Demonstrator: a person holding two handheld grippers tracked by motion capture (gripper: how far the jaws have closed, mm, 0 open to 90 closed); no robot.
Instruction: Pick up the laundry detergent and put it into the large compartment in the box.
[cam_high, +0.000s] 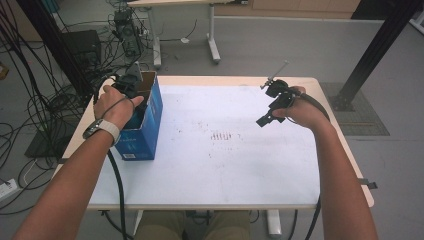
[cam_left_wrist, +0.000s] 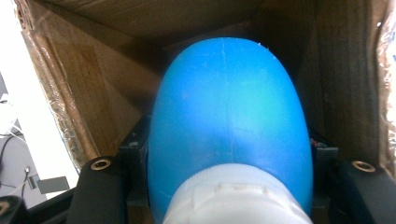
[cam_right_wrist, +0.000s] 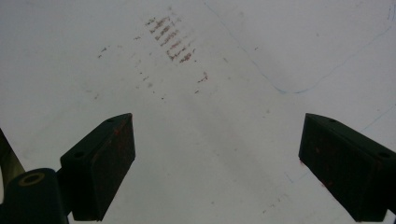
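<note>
Close to the camera, the left gripper (cam_high: 131, 89) reaches down into one open blue cardboard box (cam_high: 148, 117) at the table's left edge. Its jaws are closed around one smooth blue rounded object (cam_left_wrist: 229, 121) with a white end, whose long axis runs straight ahead, away from the jaws, toward the box's brown inner wall. Farther right, the right gripper (cam_right_wrist: 217, 163) hovers above the bare white table (cam_high: 240, 165), jaws spread wide and holding nothing, well apart from the box.
</note>
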